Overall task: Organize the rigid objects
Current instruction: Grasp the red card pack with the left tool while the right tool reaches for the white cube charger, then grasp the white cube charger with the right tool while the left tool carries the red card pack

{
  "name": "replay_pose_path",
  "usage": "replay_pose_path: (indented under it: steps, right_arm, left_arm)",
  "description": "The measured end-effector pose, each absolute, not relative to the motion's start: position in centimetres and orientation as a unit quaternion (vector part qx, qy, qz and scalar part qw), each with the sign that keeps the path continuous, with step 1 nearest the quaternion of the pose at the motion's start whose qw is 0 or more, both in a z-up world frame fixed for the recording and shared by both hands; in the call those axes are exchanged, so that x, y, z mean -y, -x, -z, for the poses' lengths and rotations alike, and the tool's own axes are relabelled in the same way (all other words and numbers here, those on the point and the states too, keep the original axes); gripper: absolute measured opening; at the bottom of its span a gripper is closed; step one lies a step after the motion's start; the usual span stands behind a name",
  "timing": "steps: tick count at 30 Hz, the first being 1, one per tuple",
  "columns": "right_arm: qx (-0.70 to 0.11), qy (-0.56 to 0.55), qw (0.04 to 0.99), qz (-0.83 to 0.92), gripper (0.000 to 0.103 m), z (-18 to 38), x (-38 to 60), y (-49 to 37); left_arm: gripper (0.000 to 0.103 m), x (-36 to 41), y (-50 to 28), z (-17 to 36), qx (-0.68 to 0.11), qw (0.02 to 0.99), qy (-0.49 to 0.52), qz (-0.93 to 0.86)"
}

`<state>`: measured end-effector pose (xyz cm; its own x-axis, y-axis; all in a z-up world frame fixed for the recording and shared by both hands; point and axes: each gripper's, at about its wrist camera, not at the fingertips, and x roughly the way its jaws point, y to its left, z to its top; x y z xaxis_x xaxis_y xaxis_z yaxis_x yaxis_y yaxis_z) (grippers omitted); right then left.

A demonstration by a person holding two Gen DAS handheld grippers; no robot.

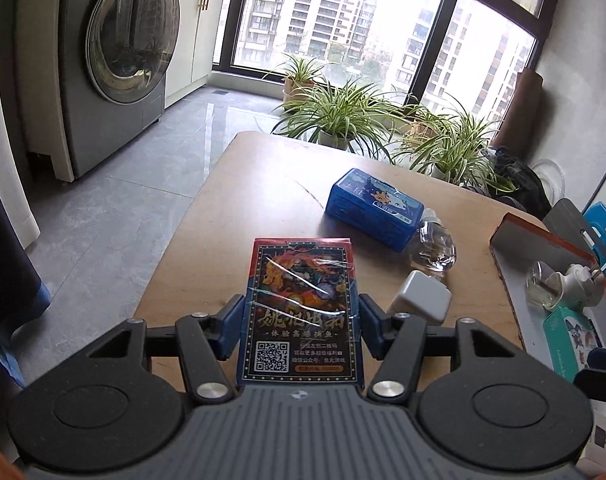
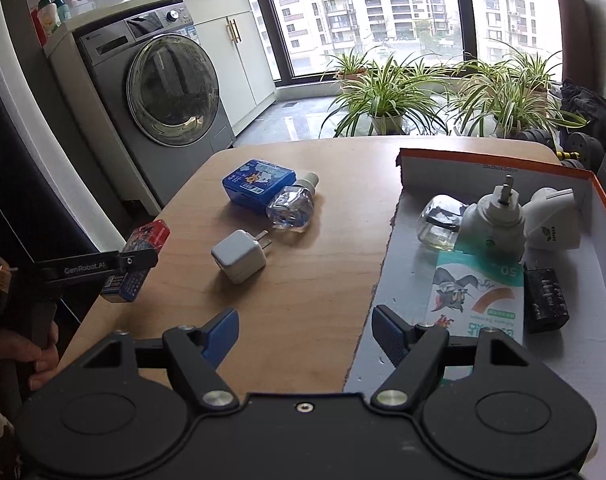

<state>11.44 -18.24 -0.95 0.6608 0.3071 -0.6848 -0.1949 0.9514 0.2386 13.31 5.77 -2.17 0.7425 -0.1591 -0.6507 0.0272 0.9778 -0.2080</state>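
Note:
My left gripper [image 1: 301,322] is shut on a red and black card box [image 1: 301,308] and holds it above the wooden table's near left edge; it also shows in the right wrist view [image 2: 137,266]. My right gripper [image 2: 305,334] is open and empty over the table by the orange-rimmed box lid [image 2: 387,280]. On the table lie a blue box [image 2: 258,186], a clear liquid bottle [image 2: 291,210] and a white charger plug [image 2: 239,256]. In the lid lie a plug-in vaporizer [image 2: 491,220], a white adapter [image 2: 553,220], a teal bandage box [image 2: 475,292] and a black adapter [image 2: 545,300].
The wooden table [image 2: 303,304] has its left edge near the left gripper. A washing machine [image 2: 163,88] stands at the back left. Potted spider plants [image 2: 387,92] line the window beyond the table. A dark bag [image 2: 587,104] sits at the far right.

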Motion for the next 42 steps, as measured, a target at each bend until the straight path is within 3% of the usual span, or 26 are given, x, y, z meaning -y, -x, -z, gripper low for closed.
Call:
replay_pose_path:
  steps: [19, 20, 21, 22, 42]
  right_arm:
    - [-0.431, -0.036, 0.897, -0.09, 0.087, 5.6, 7.2, -21.6]
    - [-0.429, -0.031, 0.898, -0.091, 0.08, 5.7, 7.0, -21.7]
    - [-0.423, -0.022, 0.901, -0.09, 0.067, 5.6, 6.8, -21.6]
    - [-0.42, -0.017, 0.903, -0.089, 0.064, 5.4, 6.8, -21.5]
    - [-0.371, 0.003, 0.927, -0.05, 0.063, -1.6, 13.6, -12.9]
  left_arm:
    - [0.06, -7.0, -10.2, 1.5, -0.312, 0.941, 0.126, 0.043]
    - [0.06, -7.0, -10.3, 1.6, -0.313, 0.94, 0.127, 0.044]
    - [0.06, -7.0, -10.3, 1.7, -0.314, 0.94, 0.129, 0.045]
    - [0.06, -7.0, -10.4, 1.8, -0.314, 0.939, 0.13, 0.047]
    - [0.06, -2.6, -8.2, -0.9, -0.303, 0.943, 0.106, 0.083]
